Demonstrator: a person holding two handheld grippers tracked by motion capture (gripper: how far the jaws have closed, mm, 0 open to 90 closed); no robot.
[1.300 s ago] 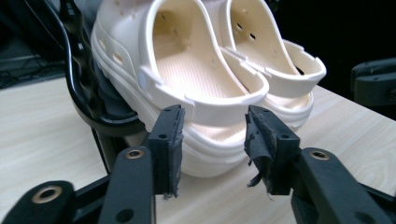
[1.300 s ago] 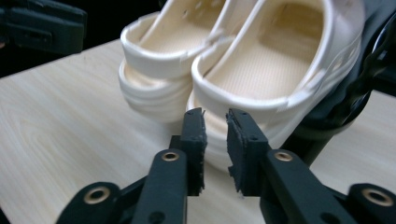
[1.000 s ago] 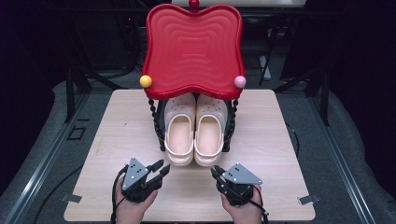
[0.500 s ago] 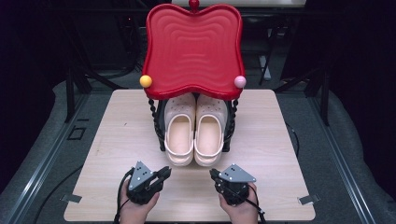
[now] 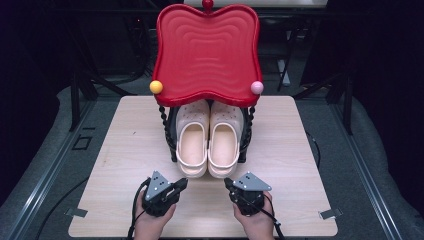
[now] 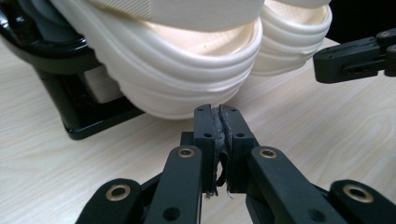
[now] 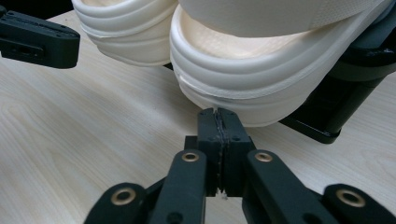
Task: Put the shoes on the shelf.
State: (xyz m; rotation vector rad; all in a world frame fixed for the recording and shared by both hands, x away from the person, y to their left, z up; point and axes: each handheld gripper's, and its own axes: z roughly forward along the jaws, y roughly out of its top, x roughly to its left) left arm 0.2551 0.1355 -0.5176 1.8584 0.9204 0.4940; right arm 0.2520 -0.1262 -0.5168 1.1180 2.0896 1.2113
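Observation:
A pair of cream clogs, the left one and the right one, rests heels forward on a black rack under a red wavy tray. My left gripper lies low on the table just in front of the left clog's heel. Its jaws have just been closing, and in the left gripper view the pads meet with nothing between them. My right gripper sits in front of the right clog's heel, its pads pressed together on nothing.
The pale wooden table has bare board on both sides of the rack. A yellow knob and a pink knob stick out at the tray's front corners. Dark floor and metal stands surround the table.
Both grippers have sunk towards the tabletop, and their jaws have gone from partly open to shut. The clogs and the rack have not moved.

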